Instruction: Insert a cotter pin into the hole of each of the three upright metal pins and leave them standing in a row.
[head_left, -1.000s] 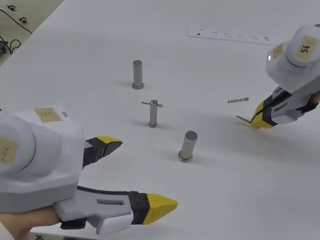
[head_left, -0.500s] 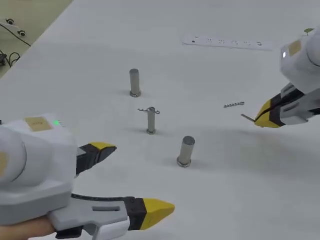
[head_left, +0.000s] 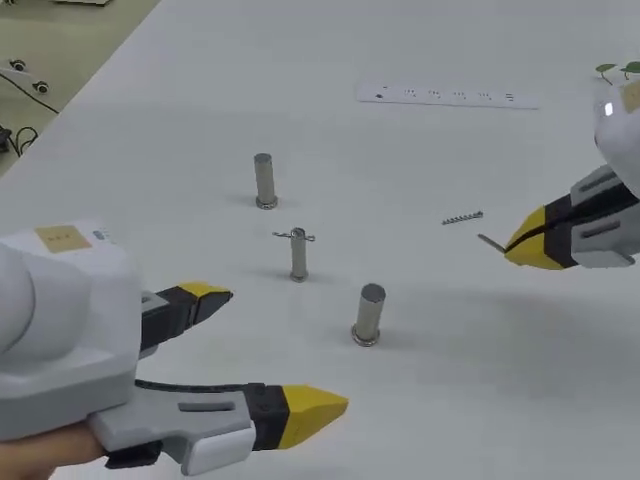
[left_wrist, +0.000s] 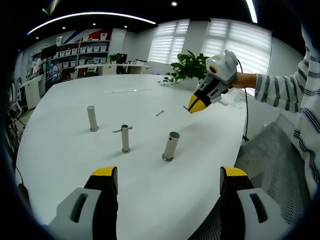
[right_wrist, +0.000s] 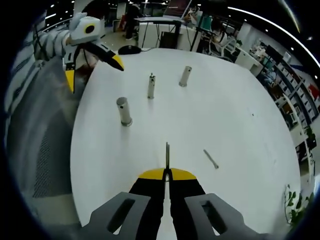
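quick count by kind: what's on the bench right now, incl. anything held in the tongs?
upright metal pins: 3
cotter pins: 3 (one inserted, one loose, one held in the right tongs)
power strip: 1
Total: 7

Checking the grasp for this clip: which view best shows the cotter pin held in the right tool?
The right gripper view: the cotter pin juts straight out of the right tool, whose jaws are shut on it. The head view shows a short grey end beyond the yellow tips; the left gripper view shows a tiny sliver.
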